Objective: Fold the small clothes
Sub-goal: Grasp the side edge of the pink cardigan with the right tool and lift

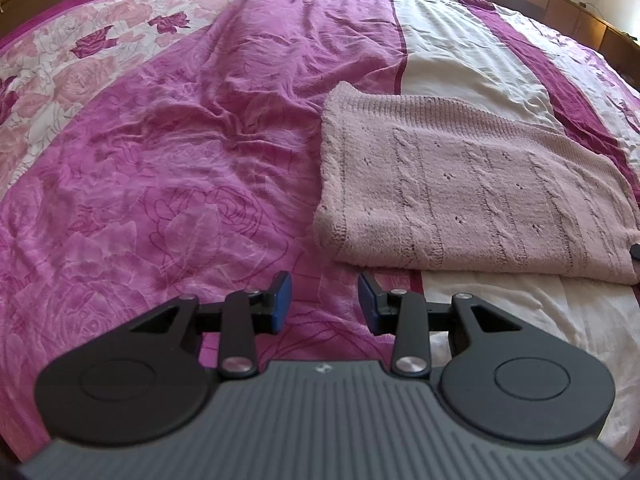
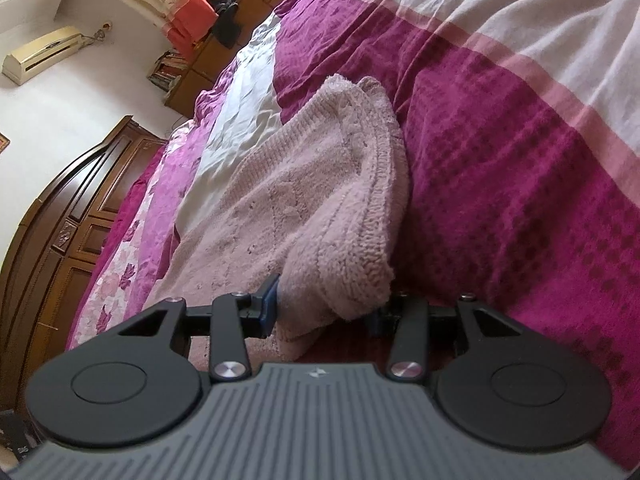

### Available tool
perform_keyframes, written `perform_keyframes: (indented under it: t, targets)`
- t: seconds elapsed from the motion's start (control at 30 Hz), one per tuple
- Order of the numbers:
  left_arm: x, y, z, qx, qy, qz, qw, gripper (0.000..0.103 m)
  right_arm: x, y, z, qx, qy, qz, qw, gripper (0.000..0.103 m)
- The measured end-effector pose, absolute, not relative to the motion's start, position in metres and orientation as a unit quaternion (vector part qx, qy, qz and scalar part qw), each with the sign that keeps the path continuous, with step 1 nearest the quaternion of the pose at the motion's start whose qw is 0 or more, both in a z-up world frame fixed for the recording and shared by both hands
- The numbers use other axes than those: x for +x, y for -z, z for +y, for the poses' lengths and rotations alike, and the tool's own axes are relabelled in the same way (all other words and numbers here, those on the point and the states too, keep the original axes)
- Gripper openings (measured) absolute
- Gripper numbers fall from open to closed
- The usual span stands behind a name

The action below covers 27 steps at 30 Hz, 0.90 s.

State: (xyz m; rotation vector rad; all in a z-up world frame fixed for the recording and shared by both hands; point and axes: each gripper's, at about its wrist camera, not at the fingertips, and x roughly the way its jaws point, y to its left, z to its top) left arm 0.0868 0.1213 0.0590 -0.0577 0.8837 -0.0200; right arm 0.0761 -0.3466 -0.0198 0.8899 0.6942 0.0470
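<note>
pink knitted sweater [image 1: 472,192] lies folded on the bed [image 1: 160,160], on the flowered magenta and cream bedcover [image 1: 460,52]. in the left wrist view it sits at about 2 o'clock from the left gripper [image 1: 325,300], near it but apart. the fingers [image 1: 282,296] of this gripper are wide and hold nothing; only bedcover shows between them, and they are above the bedcover, just before the near edge of the sweater.

in the right wrist view the right gripper [image 2: 320,308] is at a corner of the sweater [image 2: 304,208]. the thick folded corner fills the space between the two fingers. the left blue pad [image 2: 269,304] touches the knit; the other finger is mostly hidden behind the cloth. the fingers are quite far apart, and i cannot tell if they press the corner or only stand around it. a dark wooden wardrobe [image 2: 68,216] stands at 9 o'clock in this view, and an air conditioner [image 2: 40,54] hangs on the white wall at 10 o'clock.
</note>
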Motion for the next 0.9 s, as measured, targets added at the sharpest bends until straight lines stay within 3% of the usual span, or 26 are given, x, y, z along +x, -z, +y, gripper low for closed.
perform_keyframes:
  t: [0.07, 0.17, 0.37, 0.9]
  targets:
    - [0.085, -0.060, 0.123, -0.029, 0.009, 0.426, 0.904, 0.038, 0.075, 0.019, -0.343, 0.421, -0.015, 0.326, 0.847, 0.049]
    - [0.084, -0.060, 0.126, -0.033, 0.009, 0.427, 0.904, 0.038, 0.075, 0.018, -0.340, 0.411, -0.001, 0.325, 0.851, 0.038]
    - [0.084, -0.061, 0.133, -0.035, 0.008, 0.427, 0.904, 0.038, 0.072, 0.017, -0.342, 0.431, 0.008, 0.317, 0.845, 0.030]
    - [0.087, -0.071, 0.139, -0.030, 0.015, 0.416, 0.909, 0.038, 0.069, -0.011, -0.328, 0.417, 0.012, 0.281, 0.864, 0.024]
